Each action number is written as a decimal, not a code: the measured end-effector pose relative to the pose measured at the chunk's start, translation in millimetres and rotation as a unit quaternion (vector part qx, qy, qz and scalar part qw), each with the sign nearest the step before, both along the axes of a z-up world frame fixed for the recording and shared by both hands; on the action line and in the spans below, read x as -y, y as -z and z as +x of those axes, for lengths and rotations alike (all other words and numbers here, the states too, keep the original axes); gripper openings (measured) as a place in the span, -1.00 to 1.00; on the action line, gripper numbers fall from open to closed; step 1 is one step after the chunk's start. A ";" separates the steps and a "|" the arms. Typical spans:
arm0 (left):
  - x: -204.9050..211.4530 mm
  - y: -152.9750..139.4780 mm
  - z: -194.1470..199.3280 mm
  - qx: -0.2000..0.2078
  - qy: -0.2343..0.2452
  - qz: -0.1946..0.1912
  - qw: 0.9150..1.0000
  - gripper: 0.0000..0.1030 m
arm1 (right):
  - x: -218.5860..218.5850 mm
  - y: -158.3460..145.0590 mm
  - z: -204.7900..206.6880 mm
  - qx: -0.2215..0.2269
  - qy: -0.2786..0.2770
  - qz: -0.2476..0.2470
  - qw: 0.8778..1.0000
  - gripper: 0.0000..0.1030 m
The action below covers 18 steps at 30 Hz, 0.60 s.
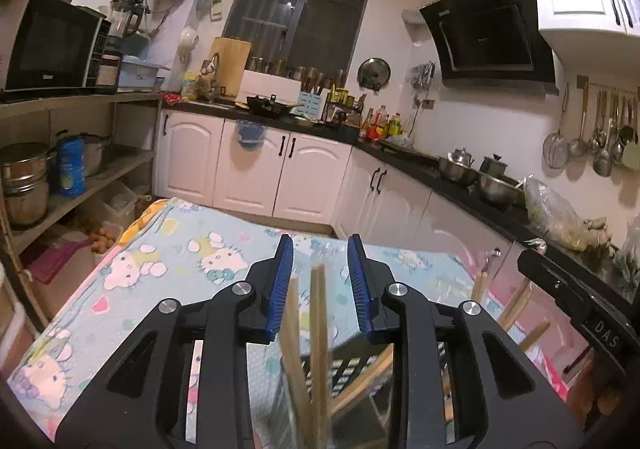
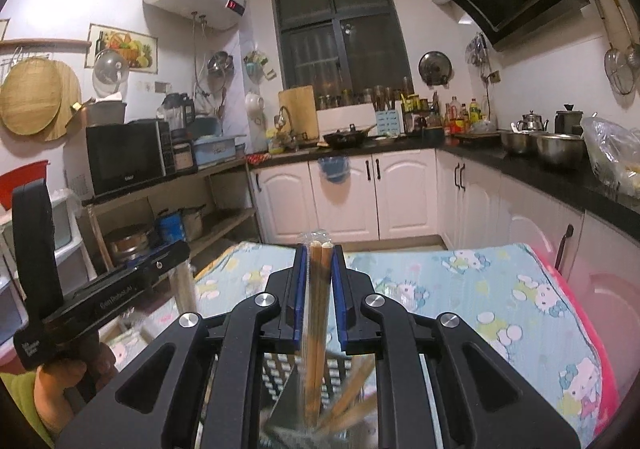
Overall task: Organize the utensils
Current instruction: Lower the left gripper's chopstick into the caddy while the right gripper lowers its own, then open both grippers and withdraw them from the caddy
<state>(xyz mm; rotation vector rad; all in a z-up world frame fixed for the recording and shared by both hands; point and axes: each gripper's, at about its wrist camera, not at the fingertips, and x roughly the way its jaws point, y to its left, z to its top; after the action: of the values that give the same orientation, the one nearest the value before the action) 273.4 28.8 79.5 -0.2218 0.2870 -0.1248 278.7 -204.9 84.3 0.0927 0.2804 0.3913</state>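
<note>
Two wooden chopsticks (image 2: 318,289), ribbed blue pads (image 2: 299,289).

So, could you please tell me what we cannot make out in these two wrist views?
- Lower ends of the chopsticks, left wrist view: hidden behind the left gripper, whose jaws stand apart from them.
- Black slotted holder, right wrist view: mostly covered by the right gripper; its shape is unclear.
- Wrapped chopsticks between the right jaws: the lower part is blurred.
- Whether any chopstick tips rest inside the holder: hidden in both views.
</note>
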 end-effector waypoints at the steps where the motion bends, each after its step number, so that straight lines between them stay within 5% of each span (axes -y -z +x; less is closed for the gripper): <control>1: -1.1 1.2 -2.8 -0.003 0.002 0.000 1.000 -0.55 | 0.7 1.0 -2.0 -0.003 -0.002 0.000 1.000 -0.74; 18: -18.3 13.6 -52.8 -0.048 0.008 0.000 0.999 0.16 | 3.4 11.8 -44.8 -0.046 -0.012 -0.016 0.999 -0.12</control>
<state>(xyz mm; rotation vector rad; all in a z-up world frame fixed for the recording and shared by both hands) 220.7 47.1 65.9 -0.2261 0.3835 -0.1301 233.8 -208.3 72.6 0.0772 0.3794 0.4062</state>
